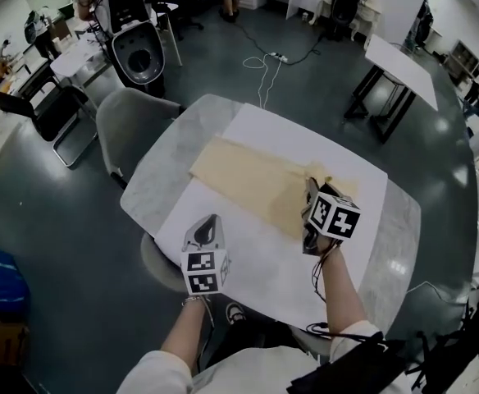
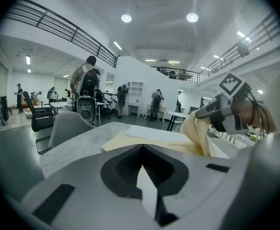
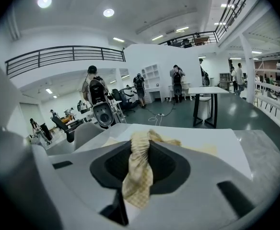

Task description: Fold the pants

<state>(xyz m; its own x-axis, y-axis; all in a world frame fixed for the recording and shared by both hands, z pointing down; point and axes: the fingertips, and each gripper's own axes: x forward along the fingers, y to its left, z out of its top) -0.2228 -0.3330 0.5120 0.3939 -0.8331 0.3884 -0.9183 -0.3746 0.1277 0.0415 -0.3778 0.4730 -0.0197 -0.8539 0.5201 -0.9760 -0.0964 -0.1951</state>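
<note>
Head view: pale yellow checked cloth pants (image 1: 252, 180) are recorded lying flat across the middle of a white sheet (image 1: 256, 261) on the grey marbled desk (image 1: 153, 183). Their end toward the desk's right edge is bunched, raised above the sheet and clamped in the right gripper (image 1: 312, 189). The left gripper (image 1: 211, 222) is held over the desk's near edge, jaws closed on nothing.

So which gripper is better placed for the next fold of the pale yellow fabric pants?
Right, probably: the right gripper is clamped on a bunched end of the pale yellow fabric pants; the left gripper is empty, off the cloth.
</note>
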